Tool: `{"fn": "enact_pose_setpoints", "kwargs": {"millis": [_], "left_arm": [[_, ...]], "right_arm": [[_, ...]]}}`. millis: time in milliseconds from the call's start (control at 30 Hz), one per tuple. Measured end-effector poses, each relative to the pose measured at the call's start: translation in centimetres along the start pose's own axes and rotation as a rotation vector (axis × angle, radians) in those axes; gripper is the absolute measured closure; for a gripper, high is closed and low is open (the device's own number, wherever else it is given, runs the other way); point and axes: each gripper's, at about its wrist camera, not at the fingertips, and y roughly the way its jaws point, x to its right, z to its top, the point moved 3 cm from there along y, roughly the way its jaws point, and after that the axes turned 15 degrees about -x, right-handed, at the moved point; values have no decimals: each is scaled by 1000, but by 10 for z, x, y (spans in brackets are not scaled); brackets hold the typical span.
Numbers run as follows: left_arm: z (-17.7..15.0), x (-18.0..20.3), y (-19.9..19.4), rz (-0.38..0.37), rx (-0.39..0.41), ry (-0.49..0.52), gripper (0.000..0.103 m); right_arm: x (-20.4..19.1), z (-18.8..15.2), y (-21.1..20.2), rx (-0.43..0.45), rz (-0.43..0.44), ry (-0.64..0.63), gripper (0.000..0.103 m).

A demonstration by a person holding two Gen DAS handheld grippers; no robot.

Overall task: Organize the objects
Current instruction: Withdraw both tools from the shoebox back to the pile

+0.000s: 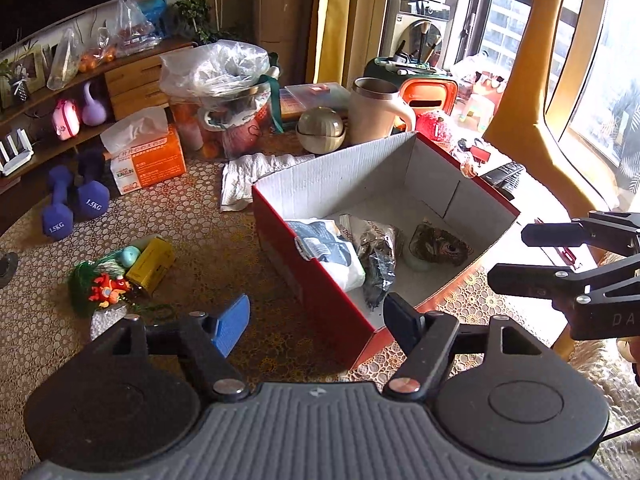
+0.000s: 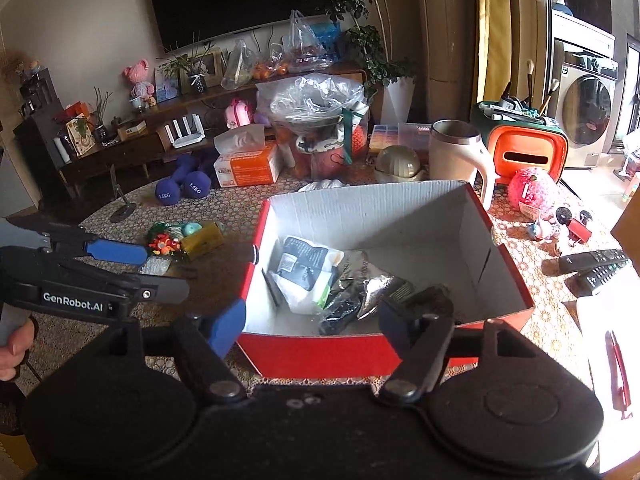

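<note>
In the left wrist view, our left gripper (image 1: 316,322) has its jaws spread wide with nothing between them, and just ahead of the jaws, reaching past the right finger, sits the red box (image 1: 320,280) with its white inside open to us. Inside it, closest to the jaws, lies a white pouch with a dark label (image 1: 332,248); beyond that a crinkled black-and-silver packet (image 1: 378,260), and further right a small brown patterned item (image 1: 440,242) that we cannot identify. Well off to the left of the jaws, a loose cluster of a yellow box (image 1: 154,264), a teal egg-shaped thing (image 1: 131,257) and an orange toy figure (image 1: 107,289) lies on the lace tablecloth (image 1: 180,220). Our right gripper (image 1: 508,254) comes in from the right edge, level with the box's near corner, jaws apart and empty. In the right wrist view, that same right gripper (image 2: 312,320) points down at the red box (image 2: 320,354), whose near wall runs between the jaws; the fingers stand spread, pinching nothing. The white pouch (image 2: 304,276) and the dark packet (image 2: 352,300) lie in the box just ahead of the jaws. To the left of the jaws our left gripper (image 2: 156,270) hangs over the table, its fingers parted and empty, with a hand (image 2: 14,346) on its handle at the frame's edge; the yellow box (image 2: 202,240) lies just past its tips.
</note>
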Motion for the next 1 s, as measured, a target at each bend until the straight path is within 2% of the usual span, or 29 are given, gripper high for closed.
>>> {"fn": "enact_pose_setpoints", "kwargs": {"millis": [167,400,667,833,1000], "left_arm": [[-20,-31,-15,28,21,-43,20],[-49,-80,-27,60,36,-118,18],[-76,-122,-22,77,36,-153,2],[-87,-149,-7,51,34,-210,2],[-92,-171,14,65,23,-252,2]], "right_arm": [[-21,0,3,0,26,-28,22],[-53,3,14,-9,62,-70,10],[-89,15,40,-36,86,-116,10],[-108,26,61,-58,87,-136,10],[-123,44,84,-75,89,-144,10]]}}
